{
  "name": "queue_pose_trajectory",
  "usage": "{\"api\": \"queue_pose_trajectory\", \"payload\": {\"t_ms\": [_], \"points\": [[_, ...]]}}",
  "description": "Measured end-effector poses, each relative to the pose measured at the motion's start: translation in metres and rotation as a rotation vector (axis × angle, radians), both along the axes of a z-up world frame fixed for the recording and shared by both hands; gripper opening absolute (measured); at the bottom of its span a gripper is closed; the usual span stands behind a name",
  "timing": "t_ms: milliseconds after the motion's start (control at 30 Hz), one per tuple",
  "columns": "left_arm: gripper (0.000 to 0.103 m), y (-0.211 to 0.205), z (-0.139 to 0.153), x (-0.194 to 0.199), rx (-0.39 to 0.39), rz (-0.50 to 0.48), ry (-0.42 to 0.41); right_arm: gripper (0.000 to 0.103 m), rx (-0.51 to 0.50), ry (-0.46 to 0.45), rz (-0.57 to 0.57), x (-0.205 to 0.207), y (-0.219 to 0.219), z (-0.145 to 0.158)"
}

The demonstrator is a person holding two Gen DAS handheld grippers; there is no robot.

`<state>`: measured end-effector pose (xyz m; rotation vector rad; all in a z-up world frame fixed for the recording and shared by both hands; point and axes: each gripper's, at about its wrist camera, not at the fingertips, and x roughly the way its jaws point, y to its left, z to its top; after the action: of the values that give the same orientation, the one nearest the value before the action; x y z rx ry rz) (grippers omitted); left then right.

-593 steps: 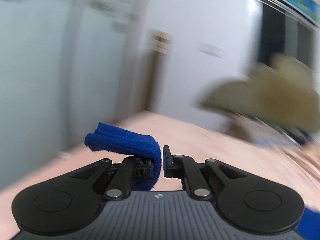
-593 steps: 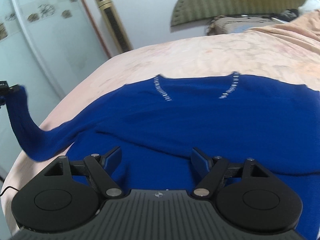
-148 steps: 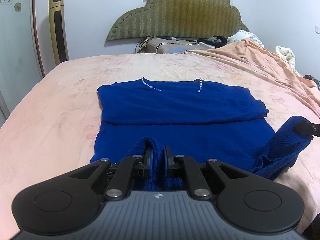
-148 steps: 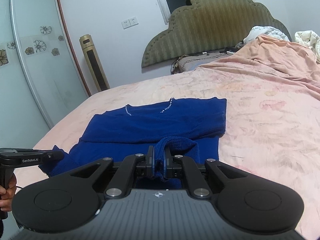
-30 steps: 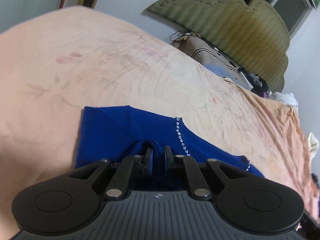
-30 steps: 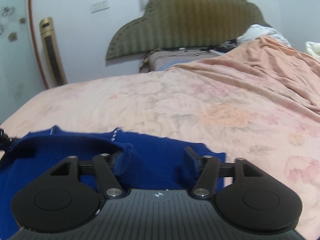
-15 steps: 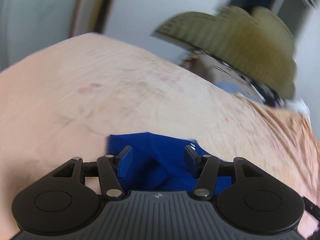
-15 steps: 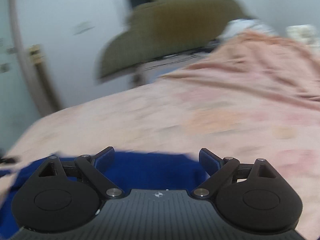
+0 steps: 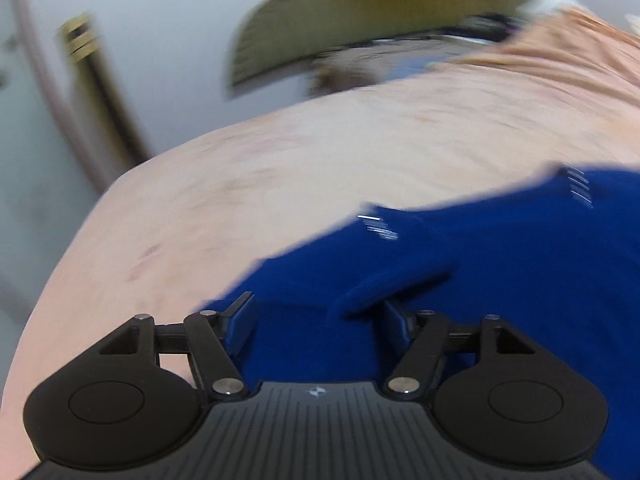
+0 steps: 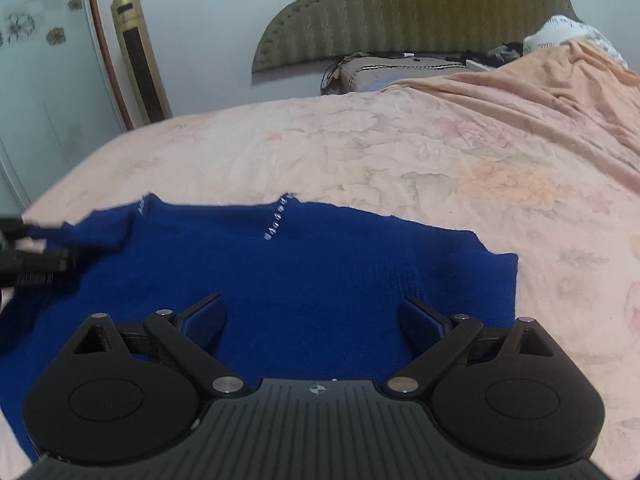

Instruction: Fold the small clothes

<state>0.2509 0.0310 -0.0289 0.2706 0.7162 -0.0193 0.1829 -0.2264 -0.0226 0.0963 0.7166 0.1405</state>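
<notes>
A blue knit sweater [image 10: 320,264] lies folded on the peach bedsheet [image 10: 400,148], its collar with small white beads [image 10: 276,220] facing the headboard. My right gripper [image 10: 312,320] is open and empty, just above the sweater's near part. In the blurred left wrist view the sweater [image 9: 500,248] lies under my left gripper [image 9: 316,316], which is open with a raised fold of blue cloth between its fingers, not pinched. The left gripper also shows at the left edge of the right wrist view [image 10: 32,256], at the sweater's left shoulder.
An olive headboard [image 10: 420,8] and pillows [image 10: 384,68] stand at the far end. A gold tower fan [image 10: 140,64] stands at the back left by a wardrobe door. A bunched peach blanket [image 10: 560,80] lies at the right.
Both grippers have opened and let go of the sweater's folded edge, which now lies by the collar. Both have pulled back; the left wrist camera is still swinging.
</notes>
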Motion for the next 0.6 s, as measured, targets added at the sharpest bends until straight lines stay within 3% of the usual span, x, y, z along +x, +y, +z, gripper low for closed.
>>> {"api": "queue_pose_trajectory", "payload": {"t_ms": [100,167,300,500,600], "points": [[0.066,0.03,0.007,0.015,-0.116,0.125,0.018,0.095,-0.006,0.004,-0.031,0.001,-0.004,-0.004],[0.065,0.044,0.013,0.012,-0.161,0.153,0.025,0.095,-0.012,0.004,-0.049,0.001,-0.003,-0.002],[0.065,0.046,0.013,-0.003,-0.138,0.142,0.037,0.098,-0.046,-0.035,-0.039,-0.008,0.008,0.007],[0.065,0.034,0.003,-0.026,-0.116,0.132,0.046,0.097,-0.131,-0.007,-0.075,-0.007,0.018,0.0],[0.075,0.034,0.003,-0.036,-0.133,0.125,0.047,0.098,-0.137,-0.049,-0.064,-0.019,0.023,0.01]]}}
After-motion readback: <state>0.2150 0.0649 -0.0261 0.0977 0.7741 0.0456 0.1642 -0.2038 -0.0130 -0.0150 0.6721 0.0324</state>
